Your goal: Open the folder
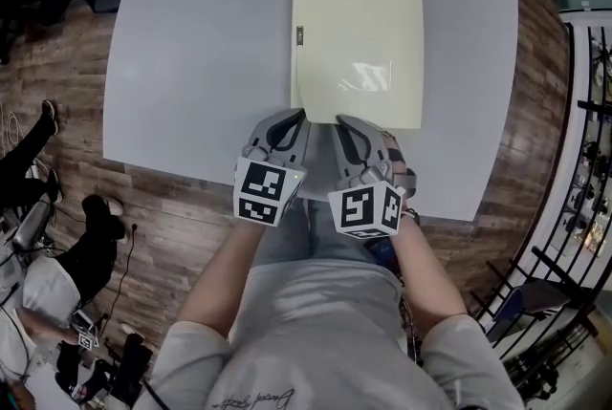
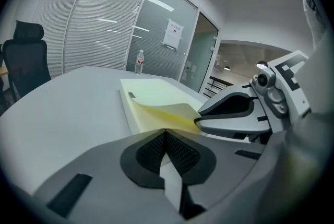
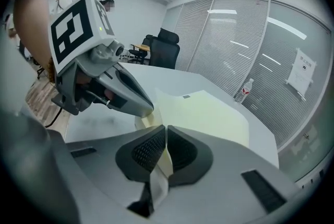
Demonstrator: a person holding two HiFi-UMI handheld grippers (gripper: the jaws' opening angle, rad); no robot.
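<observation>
On the grey surface (image 1: pixel 191 64), seen from the head view, the pale yellow folder (image 1: pixel 356 43) lies flat toward the far side. Both tools meet at its near edge. The left gripper (image 1: pixel 299 117) is at the near left corner and the right gripper (image 1: pixel 341 121) is just beside it. From above, the folder looks closed.

From the left gripper view, that tool's jaws are together. A pale strip shows in the slit between the pads, and I take it for the folder's bottom sheet. To the right, the other tool pinches the near edge of the top cover (image 2: pixel 169 112). That edge curls up off the sheet beneath, leaving a bright yellow gap. A clear water bottle (image 2: pixel 139 61) stands upright past the far end, too small to tell how full it is.

From the right gripper view, the jaws are clamped on a cream sheet that runs down between the pads. This is the cover's edge. The left tool's tip sits at the folder's near corner, touching it.

Opening has only just begun, by my reading. The grips are taken and one corner is raised, but most of the cover lies flat and has yet to be swung over. As for what the folder holds, the narrow gap shows only yellow inner faces. I cannot tell whether any papers are inside.
</observation>
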